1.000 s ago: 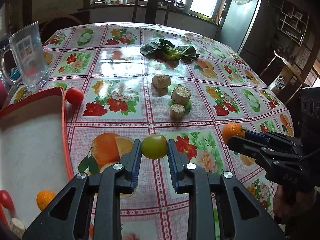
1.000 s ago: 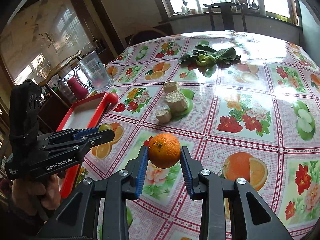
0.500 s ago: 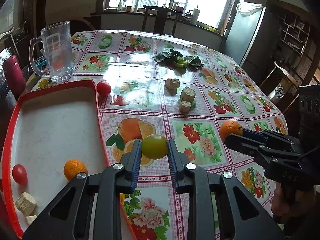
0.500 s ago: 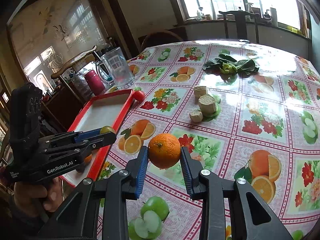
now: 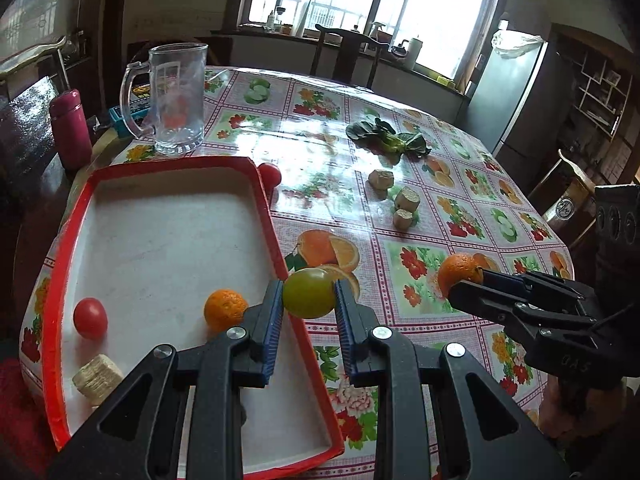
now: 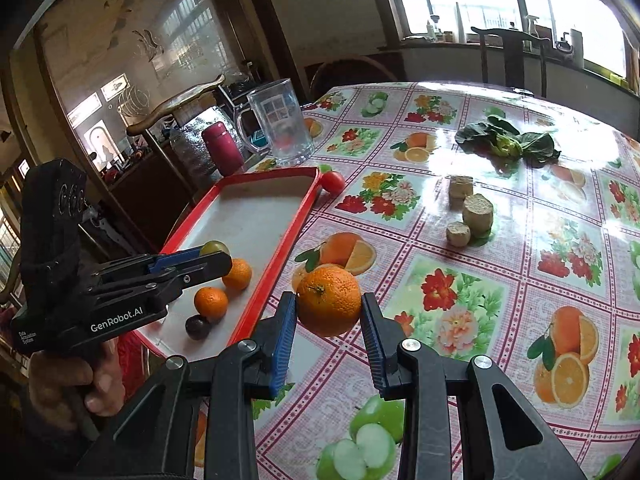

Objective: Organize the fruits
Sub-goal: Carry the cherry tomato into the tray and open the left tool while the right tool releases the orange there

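My left gripper [image 5: 309,297] is shut on a green round fruit [image 5: 308,291], held just above the right rim of the red-edged white tray [image 5: 270,216]. In the tray lie an orange [image 5: 225,310], a red tomato [image 5: 90,317] and a beige cut piece [image 5: 97,378]. The right wrist view also shows a dark plum [image 6: 197,327] and a second orange [image 6: 211,302] there. My right gripper [image 6: 329,305] is shut on an orange [image 6: 329,299] over the tablecloth, to the right of the tray [image 6: 297,222]. Another tomato [image 5: 270,175] rests against the tray's outer far corner.
A glass mug [image 5: 176,100] and a maroon bottle [image 5: 70,132] stand beyond the tray. Leafy greens [image 5: 388,140] and three beige cut pieces [image 5: 404,200] lie mid-table on the flowered cloth. A person's hand [image 6: 72,380] holds the left gripper.
Both grippers have carried their fruit leftward, towards the tray. The tray now fills the left of the left wrist view, and the green fruit hangs at its right rim.
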`<state>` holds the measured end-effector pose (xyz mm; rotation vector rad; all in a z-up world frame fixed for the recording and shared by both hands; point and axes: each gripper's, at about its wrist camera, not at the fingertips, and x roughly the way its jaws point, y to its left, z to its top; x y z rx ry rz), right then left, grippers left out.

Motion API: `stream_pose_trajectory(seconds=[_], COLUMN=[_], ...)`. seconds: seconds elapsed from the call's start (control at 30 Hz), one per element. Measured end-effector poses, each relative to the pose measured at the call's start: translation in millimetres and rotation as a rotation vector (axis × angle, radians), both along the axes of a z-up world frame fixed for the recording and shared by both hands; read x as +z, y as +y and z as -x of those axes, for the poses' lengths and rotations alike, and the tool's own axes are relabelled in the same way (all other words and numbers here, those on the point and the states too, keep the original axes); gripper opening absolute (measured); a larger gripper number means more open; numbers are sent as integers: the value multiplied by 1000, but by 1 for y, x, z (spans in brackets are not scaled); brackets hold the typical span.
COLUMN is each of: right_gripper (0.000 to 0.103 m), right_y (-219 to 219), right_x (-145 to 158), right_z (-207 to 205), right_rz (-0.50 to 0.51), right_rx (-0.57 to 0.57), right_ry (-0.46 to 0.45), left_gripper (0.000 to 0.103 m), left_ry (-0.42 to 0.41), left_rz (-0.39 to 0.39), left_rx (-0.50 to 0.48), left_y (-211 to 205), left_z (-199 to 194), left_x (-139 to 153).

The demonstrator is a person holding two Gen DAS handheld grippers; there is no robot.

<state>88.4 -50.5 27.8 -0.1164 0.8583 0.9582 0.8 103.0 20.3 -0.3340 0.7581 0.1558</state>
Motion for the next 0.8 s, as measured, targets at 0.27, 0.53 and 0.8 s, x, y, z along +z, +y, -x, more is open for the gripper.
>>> stream_pose_trajectory(seconds=[0.27,0.53,0.8], right_gripper=[33,33,33], right_y=[25,51,84], right_x=[-1,-2,-2], right_z=[13,19,16], right_rz=[10,17,12], right_rx=[41,84,124], right_ry=[-1,-1,12], left_gripper=[23,23,23], left_ry=[-5,-8,-9], left_rz=[12,21,25], left_rx=[41,82,144], left_y=[21,42,76], left_z=[17,31,42], left_x=[-3,-2,-1])
